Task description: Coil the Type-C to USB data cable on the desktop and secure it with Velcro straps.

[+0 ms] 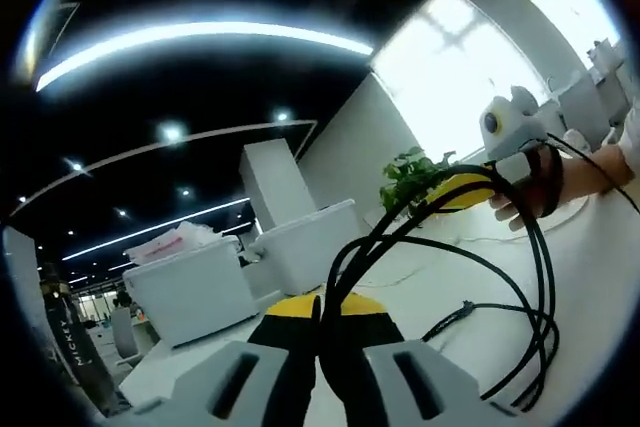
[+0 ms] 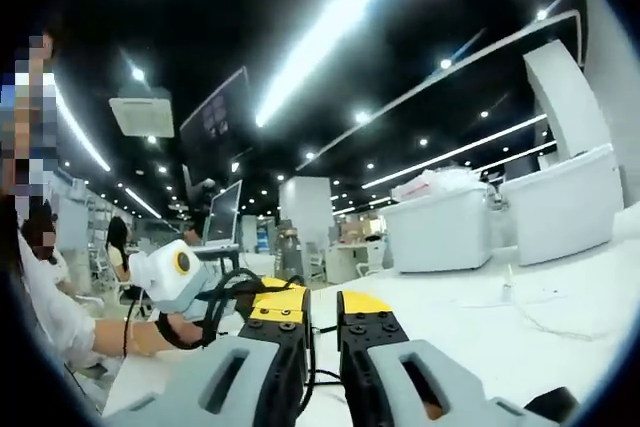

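1. Left gripper view: two white bins [image 1: 240, 272] stand at the left on the white desk [image 1: 610, 277]
2. The left gripper [image 1: 320, 322] has its jaws closed on the black cable [image 1: 470, 247], whose loops rise off the desk to the right
3. The right gripper [image 1: 462, 190] pinches the loops' far top, a hand [image 1: 570, 182] behind it
4. Right gripper view: the left gripper [image 2: 262, 297] enters at left with cable [image 2: 225, 302] loops, beside the right gripper [image 2: 322, 322], its jaws nearly closed on the cable
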